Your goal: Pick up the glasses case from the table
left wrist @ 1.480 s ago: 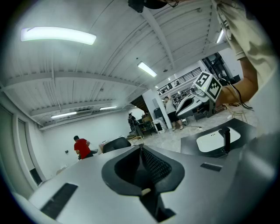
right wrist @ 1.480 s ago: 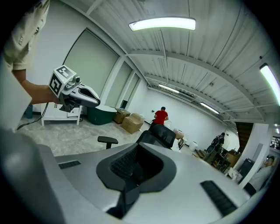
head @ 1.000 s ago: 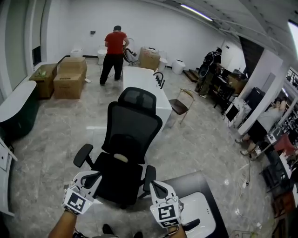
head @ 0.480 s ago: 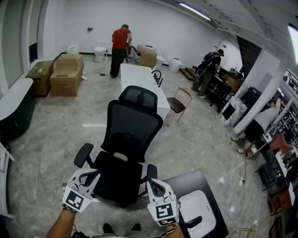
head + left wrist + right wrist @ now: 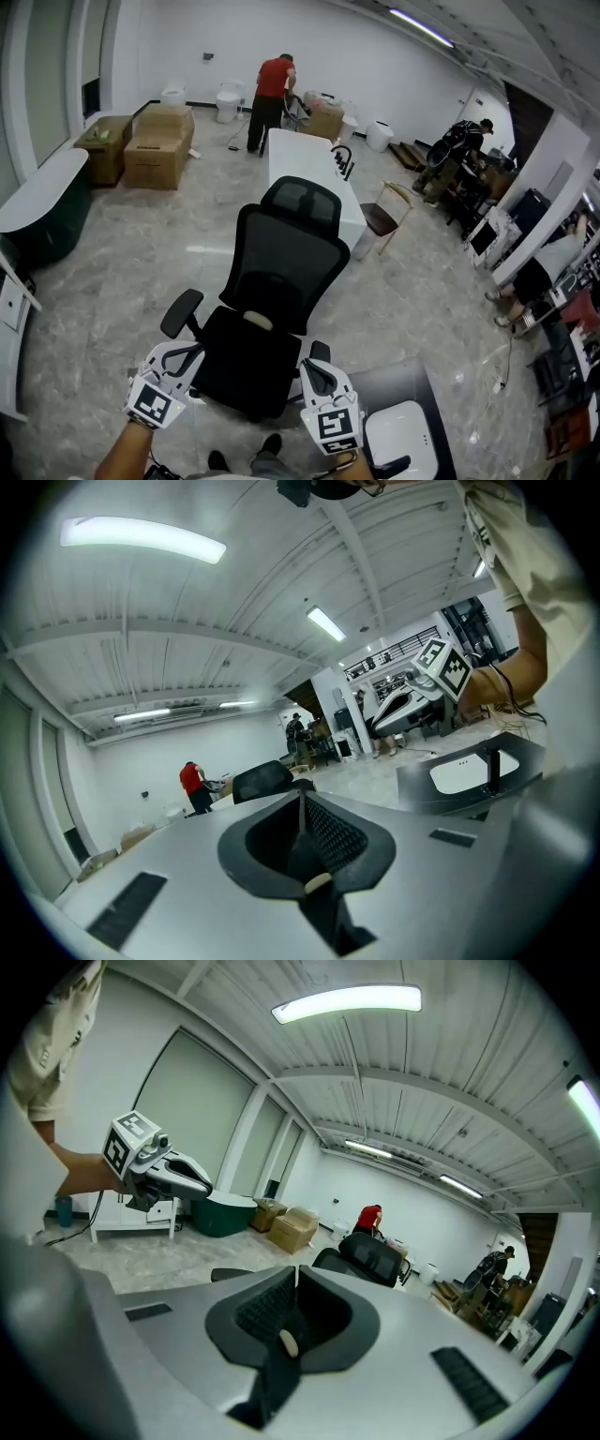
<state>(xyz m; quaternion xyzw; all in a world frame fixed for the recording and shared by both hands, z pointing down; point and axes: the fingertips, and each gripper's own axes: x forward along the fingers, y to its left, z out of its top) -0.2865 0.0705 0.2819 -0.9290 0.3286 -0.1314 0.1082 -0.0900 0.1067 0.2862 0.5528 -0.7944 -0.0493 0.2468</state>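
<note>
The left gripper (image 5: 301, 797) has its jaws pressed together with nothing between them, and the right gripper (image 5: 297, 1269) is the same. Both hang in front of the chair (image 5: 272, 309) and point into the room, not at the table (image 5: 398, 382), whose left edge is just beside the right gripper. A white tray (image 5: 408, 433) lies toward the table's near edge. A dark thing (image 5: 389, 462) crosses the tray's near-left corner; whether it is the case I cannot tell. If the jaws go down closed, they would probably push the case over the edge.
</note>
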